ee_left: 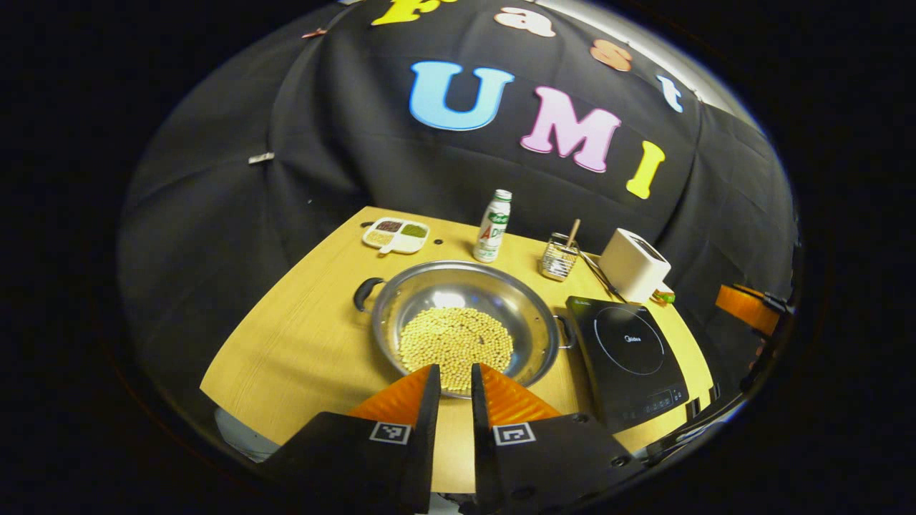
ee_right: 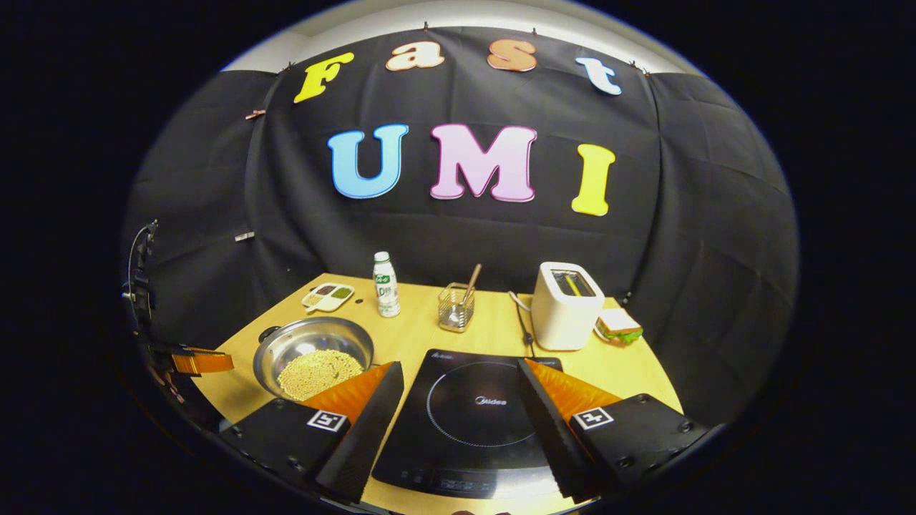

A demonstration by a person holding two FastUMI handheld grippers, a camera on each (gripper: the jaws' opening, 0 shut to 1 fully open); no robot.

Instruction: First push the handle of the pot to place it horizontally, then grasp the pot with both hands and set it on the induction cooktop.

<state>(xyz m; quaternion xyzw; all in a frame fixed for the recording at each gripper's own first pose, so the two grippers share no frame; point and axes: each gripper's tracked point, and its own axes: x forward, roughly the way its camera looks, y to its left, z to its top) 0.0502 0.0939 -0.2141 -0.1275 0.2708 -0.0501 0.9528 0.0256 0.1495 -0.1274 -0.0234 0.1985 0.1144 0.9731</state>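
A steel pot (ee_left: 465,286) holding yellow beans sits mid-table, its left black handle (ee_left: 365,292) toward the far left and its right handle (ee_left: 566,332) beside the black induction cooktop (ee_left: 630,350). My left gripper (ee_left: 453,372) hovers at the pot's near rim with only a narrow slit between its orange fingers and nothing held. In the right gripper view, my right gripper (ee_right: 459,366) stands wide open and empty above the near half of the cooktop (ee_right: 472,415), with the pot (ee_right: 315,347) off to its left. The left gripper's orange finger (ee_right: 204,361) shows at the far left.
Along the back stand a divided dish (ee_left: 396,235), a white bottle (ee_left: 492,227), a wire basket with a stick (ee_left: 559,256) and a white toaster (ee_left: 634,265). A sandwich (ee_right: 618,325) lies right of the toaster (ee_right: 569,304). The right gripper's orange finger (ee_left: 744,307) appears beyond the table's right edge.
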